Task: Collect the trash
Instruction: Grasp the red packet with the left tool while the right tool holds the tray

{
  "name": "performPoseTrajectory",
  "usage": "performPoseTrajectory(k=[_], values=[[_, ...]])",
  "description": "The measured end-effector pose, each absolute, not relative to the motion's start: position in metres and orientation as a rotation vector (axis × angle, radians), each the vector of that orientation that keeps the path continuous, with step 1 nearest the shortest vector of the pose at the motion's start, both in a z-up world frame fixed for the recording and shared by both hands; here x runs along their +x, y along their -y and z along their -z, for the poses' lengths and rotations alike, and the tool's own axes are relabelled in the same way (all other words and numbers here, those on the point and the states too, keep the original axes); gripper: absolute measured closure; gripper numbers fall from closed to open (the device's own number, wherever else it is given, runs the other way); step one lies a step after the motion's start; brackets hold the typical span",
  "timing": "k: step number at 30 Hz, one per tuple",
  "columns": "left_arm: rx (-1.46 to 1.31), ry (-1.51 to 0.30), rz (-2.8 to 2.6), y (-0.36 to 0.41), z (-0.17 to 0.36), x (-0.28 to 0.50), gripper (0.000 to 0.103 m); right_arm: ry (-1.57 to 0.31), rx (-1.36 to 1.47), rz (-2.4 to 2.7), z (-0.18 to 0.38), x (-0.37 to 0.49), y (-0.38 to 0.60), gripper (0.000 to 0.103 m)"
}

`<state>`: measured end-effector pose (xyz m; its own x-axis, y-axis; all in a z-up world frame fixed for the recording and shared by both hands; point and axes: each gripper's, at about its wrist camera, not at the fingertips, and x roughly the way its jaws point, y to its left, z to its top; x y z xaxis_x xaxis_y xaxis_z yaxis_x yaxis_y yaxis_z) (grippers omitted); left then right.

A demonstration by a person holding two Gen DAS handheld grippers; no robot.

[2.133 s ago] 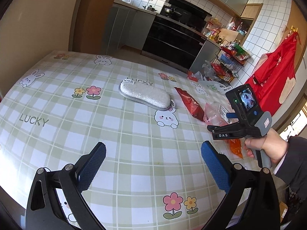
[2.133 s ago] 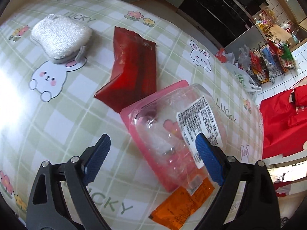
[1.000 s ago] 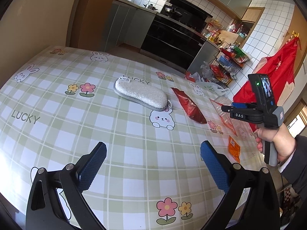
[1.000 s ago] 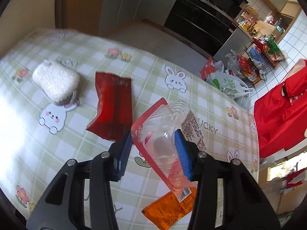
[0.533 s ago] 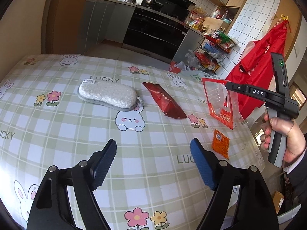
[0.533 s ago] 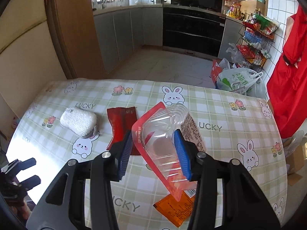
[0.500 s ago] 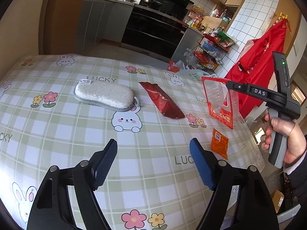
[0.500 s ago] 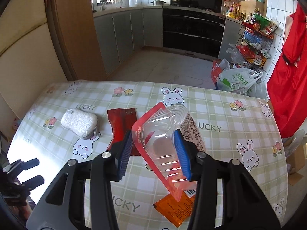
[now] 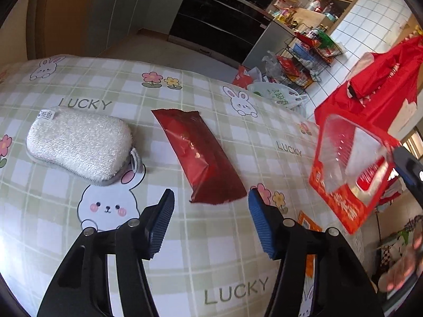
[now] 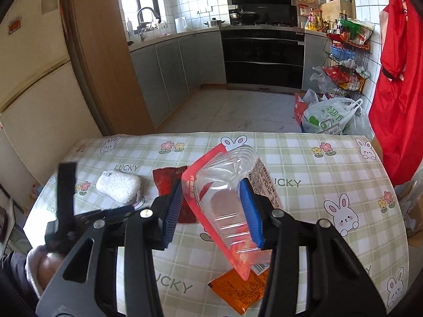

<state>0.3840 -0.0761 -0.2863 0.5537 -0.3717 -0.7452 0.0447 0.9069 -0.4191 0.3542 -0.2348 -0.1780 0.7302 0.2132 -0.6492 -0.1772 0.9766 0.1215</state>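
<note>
A dark red wrapper (image 9: 198,155) lies flat on the checked tablecloth (image 9: 232,264). My left gripper (image 9: 211,206) hovers just short of its near end, jaws closing, with nothing pressed between the pads. My right gripper (image 10: 211,198) is shut on a clear plastic package with a red card backing (image 10: 227,169) and holds it tilted above the table. In the left wrist view this package (image 9: 349,163) hangs at the right. An orange packet (image 10: 238,288) lies on the cloth under the package and shows beside my left gripper's right finger as the orange packet (image 9: 306,219).
A white sponge pad (image 9: 79,148) lies left of the red wrapper. Beyond the table's far edge, plastic bags (image 10: 327,116) and a wire rack (image 10: 346,60) stand on the floor. A red apron (image 10: 396,79) hangs at the right. A hand (image 10: 45,264) holds the left gripper's handle.
My left gripper has moved forward and to the right up to the red wrapper, and its jaws have narrowed. My right gripper has lifted the clear package off the table and levelled out.
</note>
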Motion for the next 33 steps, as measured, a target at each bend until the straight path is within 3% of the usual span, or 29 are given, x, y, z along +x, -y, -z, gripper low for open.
performPoseTrajectory(k=[11,13,16,33], values=[[-0.358,-1.015,0.139,0.089,0.318,0.431,0.062,-0.715,0.210,-0.180,0.193,0.349,0.266,0.057],[-0.337,-0.999,0.145,0.093,0.315,0.433,0.080,-0.705,0.232,-0.173,0.193,0.344,0.268,0.057],[-0.268,-0.962,0.167,0.098,0.305,0.427,0.091,-0.689,0.259,-0.166,0.191,0.336,0.272,0.057],[-0.252,-0.797,0.258,0.046,0.219,0.298,0.094,-0.659,0.355,-0.239,0.169,0.266,0.238,0.057]])
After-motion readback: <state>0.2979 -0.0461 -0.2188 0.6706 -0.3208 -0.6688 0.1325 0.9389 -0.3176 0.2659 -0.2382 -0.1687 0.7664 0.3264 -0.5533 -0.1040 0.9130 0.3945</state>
